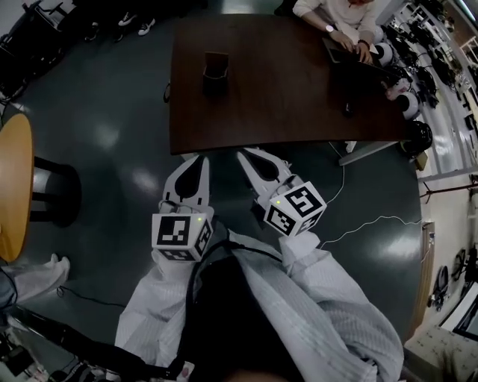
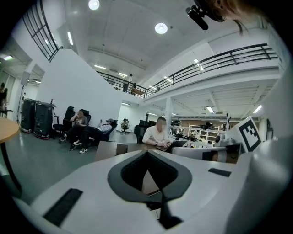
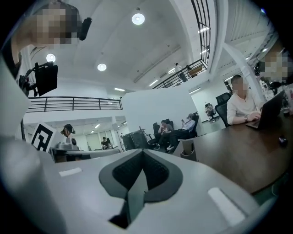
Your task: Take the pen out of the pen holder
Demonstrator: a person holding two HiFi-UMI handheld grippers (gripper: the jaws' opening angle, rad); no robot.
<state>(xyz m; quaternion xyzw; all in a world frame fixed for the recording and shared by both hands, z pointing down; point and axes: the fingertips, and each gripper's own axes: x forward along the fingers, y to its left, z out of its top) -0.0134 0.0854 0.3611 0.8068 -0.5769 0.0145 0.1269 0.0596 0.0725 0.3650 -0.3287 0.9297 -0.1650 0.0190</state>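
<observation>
Seen from above by the head camera, a person in pale striped sleeves holds two white tongs side by side over a dark, glossy floor, both pointing toward the near edge of a dark brown desk. The left tongs are pressed together at the tips, with nothing between them; the left gripper view shows the same closed tips around an empty diamond-shaped gap. The right tongs are also pressed together and empty, and the right gripper view shows their tips meeting. Each gripper carries a cube with black-and-white square markers close to the person's body. Both sets of tips sit just short of the desk edge and do not touch it. The pen holder, a small dark brown box, stands upright on the far left part of the desk, well apart from both tongs. In the right gripper view it appears as a small open-topped box at the desk's end. No pen can be made out in it at this size. At the far right corner of the desk another person sits at a laptop. A round wooden table and a black stool stand off to the left, and a thin white cable trails across the floor on the right.
</observation>
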